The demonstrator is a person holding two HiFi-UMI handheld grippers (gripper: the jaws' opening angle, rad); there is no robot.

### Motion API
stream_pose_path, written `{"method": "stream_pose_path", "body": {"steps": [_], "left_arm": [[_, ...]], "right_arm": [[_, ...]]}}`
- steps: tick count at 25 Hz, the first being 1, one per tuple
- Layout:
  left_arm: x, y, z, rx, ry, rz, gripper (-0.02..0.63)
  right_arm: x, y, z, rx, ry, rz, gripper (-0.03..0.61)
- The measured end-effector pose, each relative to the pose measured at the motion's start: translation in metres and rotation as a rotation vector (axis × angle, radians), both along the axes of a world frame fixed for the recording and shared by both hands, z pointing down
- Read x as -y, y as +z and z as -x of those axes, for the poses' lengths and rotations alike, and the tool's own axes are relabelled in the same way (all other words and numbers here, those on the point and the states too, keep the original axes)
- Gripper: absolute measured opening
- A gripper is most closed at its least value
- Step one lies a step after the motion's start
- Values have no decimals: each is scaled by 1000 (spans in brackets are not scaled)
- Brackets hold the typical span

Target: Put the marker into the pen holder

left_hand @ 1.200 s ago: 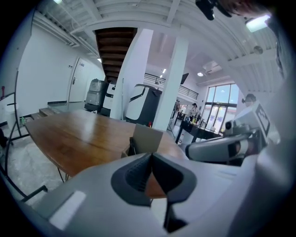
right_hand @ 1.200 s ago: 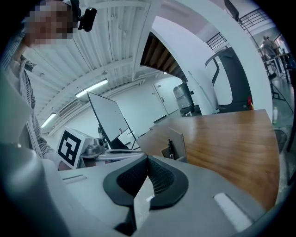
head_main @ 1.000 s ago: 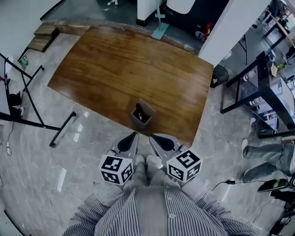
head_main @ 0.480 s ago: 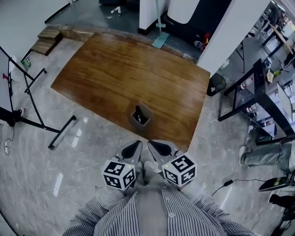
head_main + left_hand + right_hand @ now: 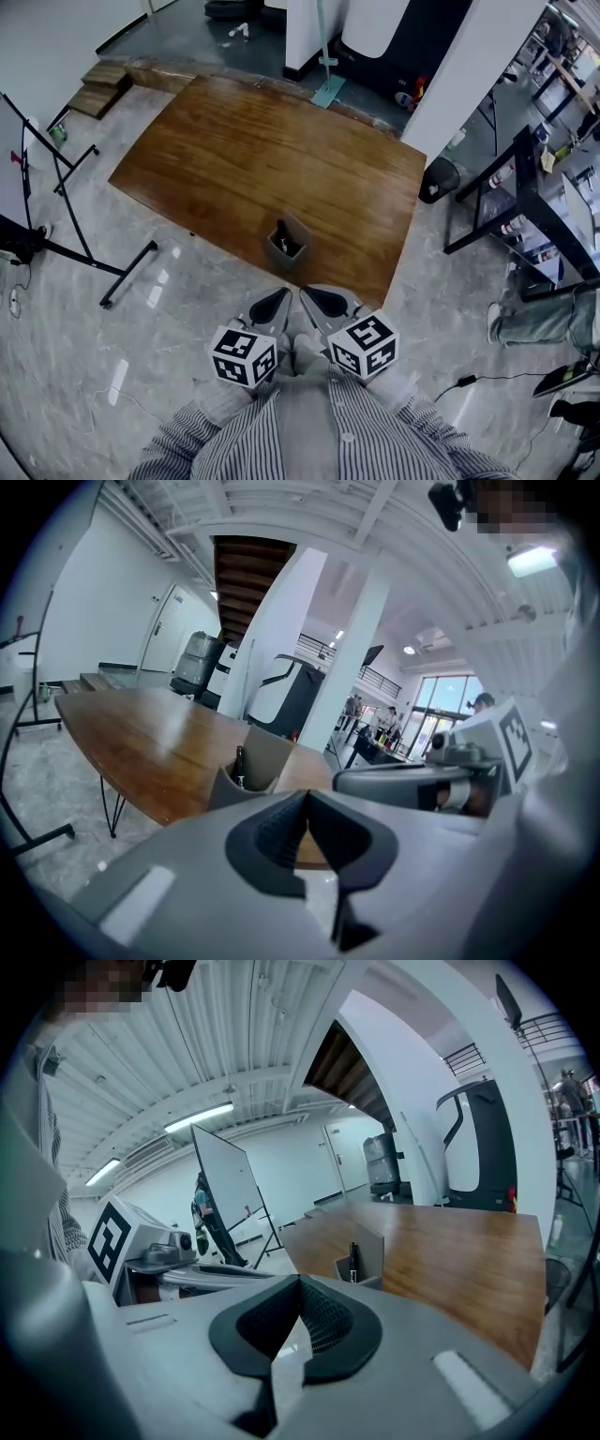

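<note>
With the marker (image 5: 284, 242) standing in the pen holder (image 5: 292, 228), the left hand-held gripper (image 5: 277, 293) and right hand-held gripper (image 5: 307, 292) are hovering pressed together, empty.

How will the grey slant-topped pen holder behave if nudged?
The grey slant-topped pen holder looks small and thin-walled, so probably light; it would likely slide on the glossy brown wooden table. Its tall back wall and the upright black marker may make it tip if pushed high. Standing near the table's edge, it could fall off.

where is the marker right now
In the head view the marker stands inside the pen holder, which sits at the wooden table's near edge, roughly mid-frame.
</note>
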State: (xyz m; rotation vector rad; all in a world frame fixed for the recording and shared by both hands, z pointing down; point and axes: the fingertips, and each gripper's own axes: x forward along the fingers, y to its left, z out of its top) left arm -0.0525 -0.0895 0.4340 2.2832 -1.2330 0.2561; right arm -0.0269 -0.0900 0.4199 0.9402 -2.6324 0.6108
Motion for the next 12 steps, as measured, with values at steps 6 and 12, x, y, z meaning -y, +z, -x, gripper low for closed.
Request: {"method": "stream_pose_path", "body": {"steps": [6, 12], "left_arm": [[4, -1, 0, -9, -4, 0, 8], [3, 0, -1, -5, -7, 2, 8]], "right_arm": [[2, 0, -2, -2, 3, -6, -2], [-1, 1, -4, -7, 4, -1, -2]]}}
